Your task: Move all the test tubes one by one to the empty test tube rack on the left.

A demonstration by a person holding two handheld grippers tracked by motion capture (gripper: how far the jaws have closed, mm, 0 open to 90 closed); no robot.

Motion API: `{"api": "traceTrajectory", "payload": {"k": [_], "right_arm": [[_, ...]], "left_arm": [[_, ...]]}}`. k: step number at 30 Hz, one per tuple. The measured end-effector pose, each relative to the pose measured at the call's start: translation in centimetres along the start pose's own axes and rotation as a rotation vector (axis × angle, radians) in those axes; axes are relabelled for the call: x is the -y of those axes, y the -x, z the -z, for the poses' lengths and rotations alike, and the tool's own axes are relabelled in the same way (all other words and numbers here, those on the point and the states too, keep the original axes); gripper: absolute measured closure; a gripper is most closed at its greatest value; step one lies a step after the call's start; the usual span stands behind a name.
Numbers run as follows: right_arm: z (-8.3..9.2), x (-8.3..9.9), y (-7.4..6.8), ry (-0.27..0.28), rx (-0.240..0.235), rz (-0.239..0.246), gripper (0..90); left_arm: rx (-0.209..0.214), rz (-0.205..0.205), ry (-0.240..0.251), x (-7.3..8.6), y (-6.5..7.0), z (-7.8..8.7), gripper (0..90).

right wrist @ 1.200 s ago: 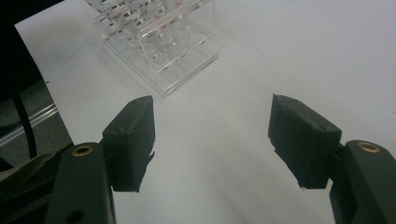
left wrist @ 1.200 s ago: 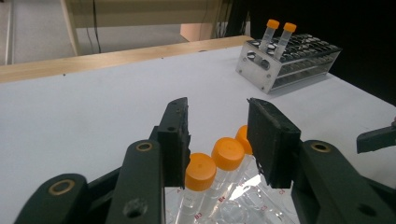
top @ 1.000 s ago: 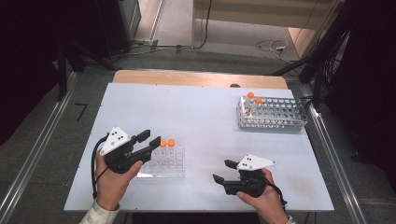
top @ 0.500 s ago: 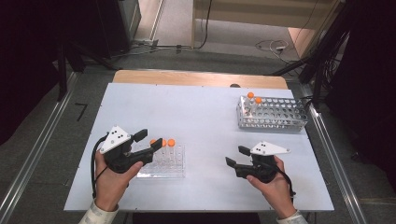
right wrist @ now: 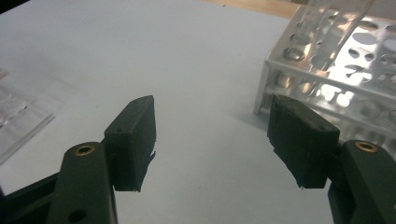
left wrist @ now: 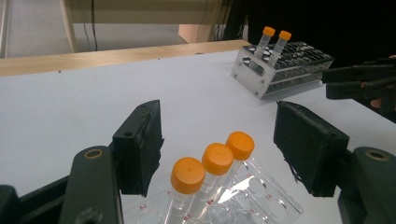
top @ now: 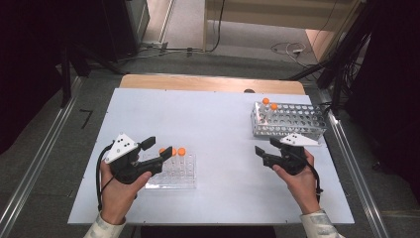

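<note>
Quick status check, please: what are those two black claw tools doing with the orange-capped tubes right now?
Left hand-held gripper just opened, tubes between jaws, unpressed. Right hand-held gripper open, empty, beside metal rack. Nothing in the way.

Small red letters and numbers are printed on the clear plastic rack (left wrist: 243,200), seen in the left gripper view. They sit beside its round holes, near the bottom of that view, at about 6 o'clock. "A2" can be read at the left. "B3" is just right of it, and "B4" is a little higher, at about 1 o'clock from "B3". More red marks sit farther right on the rack, but they are too small to read.
</note>
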State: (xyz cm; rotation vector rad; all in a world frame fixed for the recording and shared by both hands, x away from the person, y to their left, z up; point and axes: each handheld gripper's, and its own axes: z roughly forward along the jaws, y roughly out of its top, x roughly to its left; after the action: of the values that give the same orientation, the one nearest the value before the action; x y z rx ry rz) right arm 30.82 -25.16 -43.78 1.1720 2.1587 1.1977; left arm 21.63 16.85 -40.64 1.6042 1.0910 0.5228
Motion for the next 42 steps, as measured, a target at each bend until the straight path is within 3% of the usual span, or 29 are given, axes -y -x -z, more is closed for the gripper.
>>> {"api": "traceTrajectory", "payload": {"k": [5,17,29,42], "right_arm": [[-0.8,-0.9,1.3,0.003,0.066,-0.005,31.3],[-3.3,-2.7,4.3,-0.011,0.162,-0.018,34.7],[-5.8,-4.3,6.5,-0.002,0.214,-0.043,46.1],[-7.6,-5.3,7.1,-0.028,0.205,-0.043,60.4]], "left_arm": [[-0.003,0.001,0.000,0.0,0.0,0.0,31.6],[0.003,0.003,0.008,0.0,0.0,0.0,31.6],[0.004,0.004,0.006,0.0,0.0,0.0,31.6],[0.006,0.003,0.011,0.0,-0.1,0.0,31.6]]}}
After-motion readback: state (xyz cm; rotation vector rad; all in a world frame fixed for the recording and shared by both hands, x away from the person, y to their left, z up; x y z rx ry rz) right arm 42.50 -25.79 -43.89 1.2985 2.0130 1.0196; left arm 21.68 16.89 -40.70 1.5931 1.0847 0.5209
